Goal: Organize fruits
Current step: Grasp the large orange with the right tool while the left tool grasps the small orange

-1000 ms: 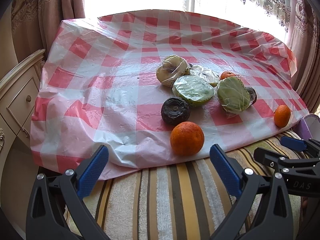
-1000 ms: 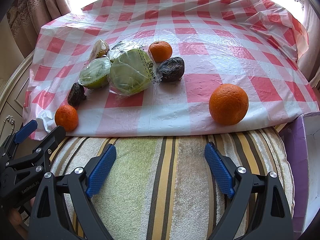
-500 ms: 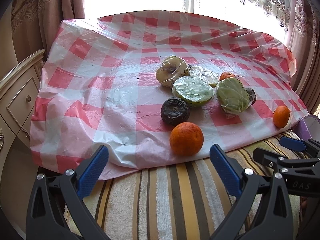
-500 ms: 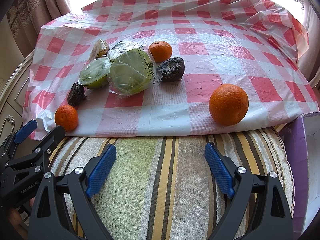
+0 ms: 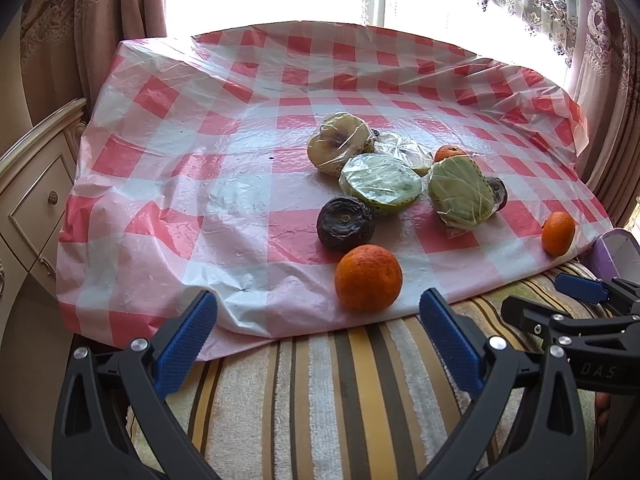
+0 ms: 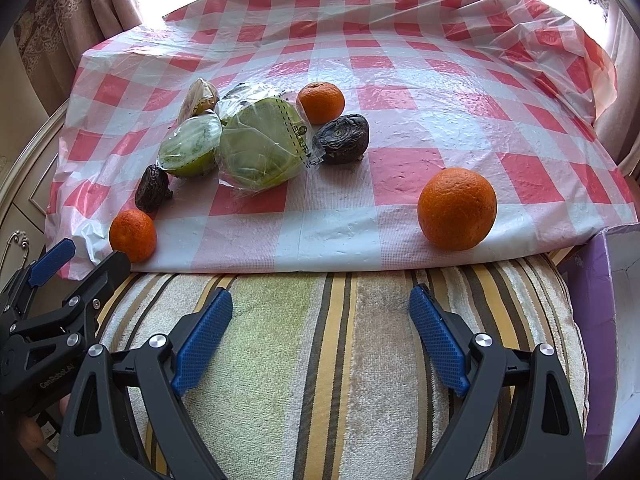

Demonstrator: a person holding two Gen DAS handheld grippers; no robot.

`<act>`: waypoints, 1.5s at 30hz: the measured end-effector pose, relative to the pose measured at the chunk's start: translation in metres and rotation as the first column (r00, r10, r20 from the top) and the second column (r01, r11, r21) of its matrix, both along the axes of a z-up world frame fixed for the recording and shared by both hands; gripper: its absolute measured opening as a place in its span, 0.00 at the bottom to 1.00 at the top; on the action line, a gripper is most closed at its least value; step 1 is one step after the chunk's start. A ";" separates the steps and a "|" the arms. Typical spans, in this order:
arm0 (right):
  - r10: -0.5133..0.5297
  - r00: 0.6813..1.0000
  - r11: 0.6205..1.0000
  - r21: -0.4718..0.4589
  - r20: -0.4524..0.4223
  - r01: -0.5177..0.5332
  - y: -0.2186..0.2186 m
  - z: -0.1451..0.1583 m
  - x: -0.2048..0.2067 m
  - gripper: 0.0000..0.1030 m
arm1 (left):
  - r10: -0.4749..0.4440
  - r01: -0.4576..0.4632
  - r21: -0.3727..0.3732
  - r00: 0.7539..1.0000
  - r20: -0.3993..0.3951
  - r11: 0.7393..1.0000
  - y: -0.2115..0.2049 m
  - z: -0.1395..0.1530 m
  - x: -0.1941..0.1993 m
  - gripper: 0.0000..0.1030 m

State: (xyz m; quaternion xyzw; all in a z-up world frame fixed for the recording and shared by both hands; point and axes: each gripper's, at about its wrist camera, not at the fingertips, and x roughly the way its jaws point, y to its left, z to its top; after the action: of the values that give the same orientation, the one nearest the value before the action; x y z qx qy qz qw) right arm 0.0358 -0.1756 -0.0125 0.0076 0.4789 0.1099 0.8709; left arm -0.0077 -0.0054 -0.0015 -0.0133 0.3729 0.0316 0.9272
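Fruits lie on a red-and-white checked plastic cloth [image 5: 224,184]. An orange [image 5: 368,278] sits near the front edge, just beyond my open, empty left gripper [image 5: 318,340]. Behind it are a dark wrinkled fruit [image 5: 345,223], wrapped green fruit halves [image 5: 382,188] [image 5: 460,196] and a wrapped pale half [image 5: 340,144]. In the right wrist view a big orange [image 6: 457,208] lies front right, a small orange [image 6: 133,235] front left, another [image 6: 321,102] behind the wrapped green fruit [image 6: 260,150], and a dark fruit [image 6: 343,138]. My right gripper [image 6: 320,338] is open and empty over the striped towel.
A striped towel [image 6: 320,360] covers the near surface under both grippers. A purple box [image 6: 600,320] stands at the right edge. A cream drawer cabinet [image 5: 28,200] stands at the left. Curtains [image 5: 100,20] and a bright window are behind.
The left wrist view has shifted very slightly; the fruits sit a touch further left in it. Nothing was grasped or moved.
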 end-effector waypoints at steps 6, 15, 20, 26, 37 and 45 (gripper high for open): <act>0.000 1.000 1.000 0.003 -0.001 0.000 0.000 0.000 0.000 0.85 | -0.031 0.030 -0.042 0.999 -0.015 0.999 -0.001 -0.001 0.003 0.86; 0.069 0.997 0.986 0.151 -0.019 -0.065 -0.024 0.006 -0.001 0.85 | -0.091 0.088 -0.053 0.994 -0.055 0.995 -0.008 -0.001 0.018 0.69; 0.044 0.999 0.974 0.222 0.007 -0.044 -0.037 0.013 -0.006 0.84 | -0.117 0.114 -0.048 0.990 -0.082 0.992 -0.015 -0.004 0.027 0.59; -0.049 0.997 0.981 0.193 0.058 0.037 -0.064 0.025 -0.004 0.84 | -0.135 0.128 -0.063 0.984 -0.114 0.990 -0.012 -0.009 0.030 0.38; -0.064 0.996 0.996 0.064 0.057 0.060 -0.067 0.018 0.029 0.59 | -0.150 0.146 -0.058 0.986 -0.075 0.988 -0.014 -0.002 0.023 0.37; -0.081 0.996 0.996 0.047 0.041 0.079 -0.070 0.012 0.039 0.43 | -0.173 0.171 -0.048 0.983 -0.057 0.984 -0.021 0.006 0.020 0.36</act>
State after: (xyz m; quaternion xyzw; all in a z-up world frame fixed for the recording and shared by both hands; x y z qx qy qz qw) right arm 0.0751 -0.2451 -0.0004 0.0443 0.4568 0.0861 0.8843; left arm 0.0119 -0.0264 0.0048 -0.0001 0.4013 -0.0563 0.9142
